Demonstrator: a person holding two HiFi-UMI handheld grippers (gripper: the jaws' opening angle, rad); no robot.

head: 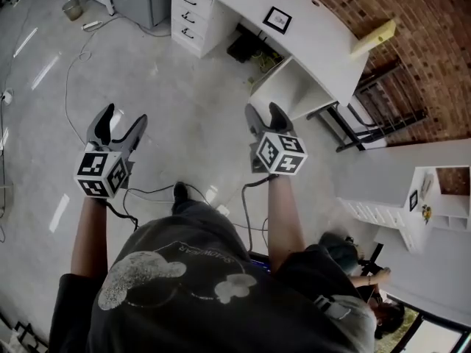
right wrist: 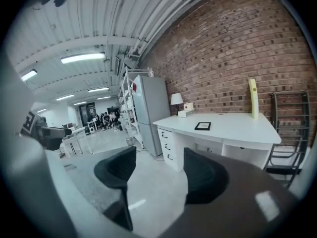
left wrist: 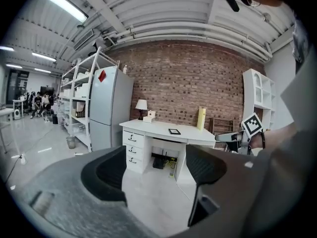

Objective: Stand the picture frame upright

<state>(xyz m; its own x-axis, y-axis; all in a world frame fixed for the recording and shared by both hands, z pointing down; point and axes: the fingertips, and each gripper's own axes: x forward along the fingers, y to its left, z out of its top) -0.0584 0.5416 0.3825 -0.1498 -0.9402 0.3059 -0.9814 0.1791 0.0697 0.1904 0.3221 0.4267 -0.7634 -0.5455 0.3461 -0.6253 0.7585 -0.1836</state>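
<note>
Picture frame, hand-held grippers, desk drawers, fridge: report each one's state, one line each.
Picture frame: lying flat on the white desk, not yet upright.
Left hand-held gripper: open, nothing between its jaws.
Right hand-held gripper: open, nothing between its jaws.
Desk drawers: all shut.
Fridge: doors shut.
</note>
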